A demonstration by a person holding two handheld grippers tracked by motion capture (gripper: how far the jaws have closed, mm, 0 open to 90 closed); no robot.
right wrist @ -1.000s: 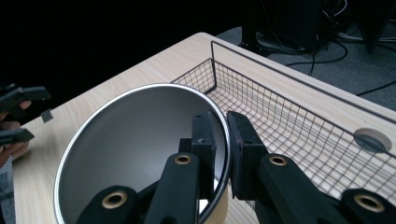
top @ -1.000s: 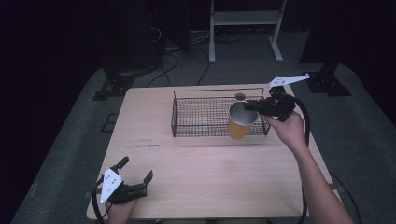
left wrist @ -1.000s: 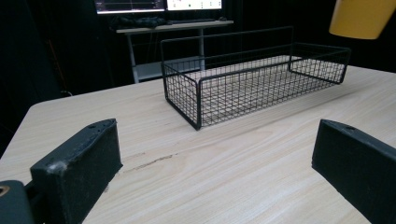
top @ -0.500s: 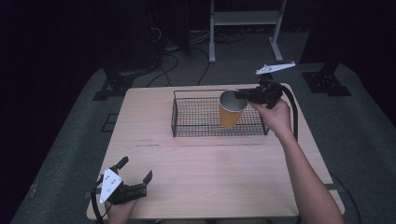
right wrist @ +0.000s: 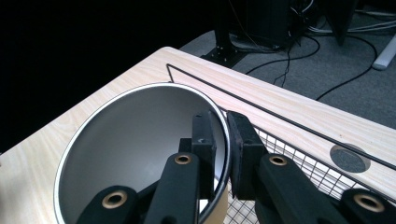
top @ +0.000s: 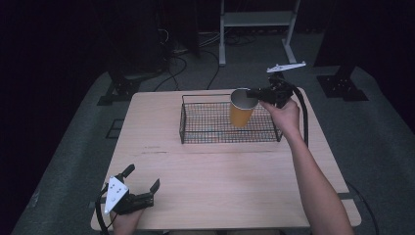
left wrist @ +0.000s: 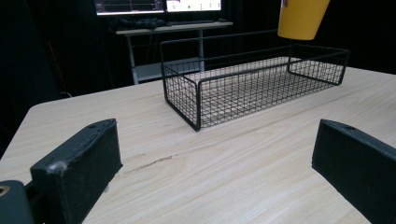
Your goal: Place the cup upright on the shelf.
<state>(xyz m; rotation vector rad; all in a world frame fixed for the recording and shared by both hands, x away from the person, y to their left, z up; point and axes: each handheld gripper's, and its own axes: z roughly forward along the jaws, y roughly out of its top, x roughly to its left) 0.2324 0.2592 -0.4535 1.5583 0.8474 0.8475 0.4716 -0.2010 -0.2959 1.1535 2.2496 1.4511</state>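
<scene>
My right gripper (top: 253,92) clamped on the orange cup (top: 241,113) rim above the wire basket (top: 195,133); my left gripper (top: 143,183) agape, near-left on the table (top: 235,181).

A yellow cup (top: 241,113) up in the air

It stands upright over the black wire basket (top: 205,128), not touching it, silver and empty inside.

This is looking like a lab or recording studio rather than a home. A bare wooden table (top: 225,176) is standing on grey carpet (top: 377,127) amid black surroundings, with cables (top: 195,54) trailing past stand bases (top: 342,88) and lit monitors (left wrist: 159,5) glowing on a far desk.
</scene>
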